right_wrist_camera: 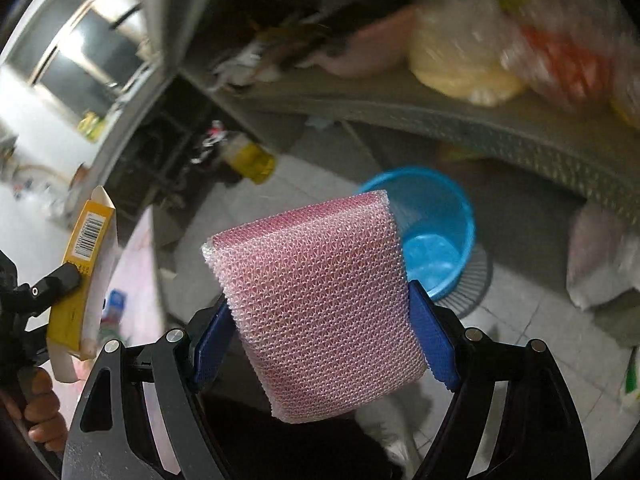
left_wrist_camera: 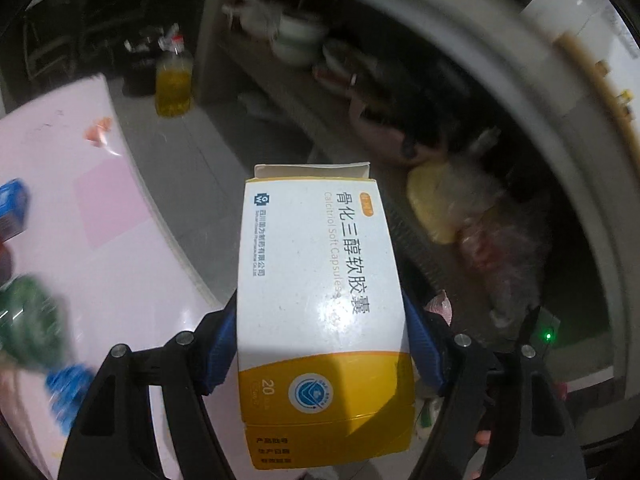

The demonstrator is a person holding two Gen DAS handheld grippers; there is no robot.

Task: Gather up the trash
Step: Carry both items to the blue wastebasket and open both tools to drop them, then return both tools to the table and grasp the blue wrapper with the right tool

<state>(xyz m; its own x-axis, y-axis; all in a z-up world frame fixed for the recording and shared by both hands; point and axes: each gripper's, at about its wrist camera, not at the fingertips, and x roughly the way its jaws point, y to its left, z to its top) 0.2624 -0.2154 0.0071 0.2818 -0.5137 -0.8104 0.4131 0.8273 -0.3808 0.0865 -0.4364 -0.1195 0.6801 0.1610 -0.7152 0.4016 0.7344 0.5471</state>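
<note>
My left gripper (left_wrist_camera: 320, 344) is shut on a white and yellow medicine box (left_wrist_camera: 320, 280), held in the air beside the pink table (left_wrist_camera: 120, 240). The same box (right_wrist_camera: 86, 276) and the left gripper show at the left of the right wrist view. My right gripper (right_wrist_camera: 324, 340) is shut on a pink mesh scouring sponge (right_wrist_camera: 320, 304). The sponge hangs above the tiled floor, just in front of an open blue plastic bin (right_wrist_camera: 436, 232) that stands on the floor.
A low shelf (right_wrist_camera: 440, 120) holds bagged goods, a pink basin and bowls. A yellow oil bottle (left_wrist_camera: 173, 88) stands on the floor. Blue and green items (left_wrist_camera: 24, 320) lie on the table. A white bag (right_wrist_camera: 592, 260) sits at right.
</note>
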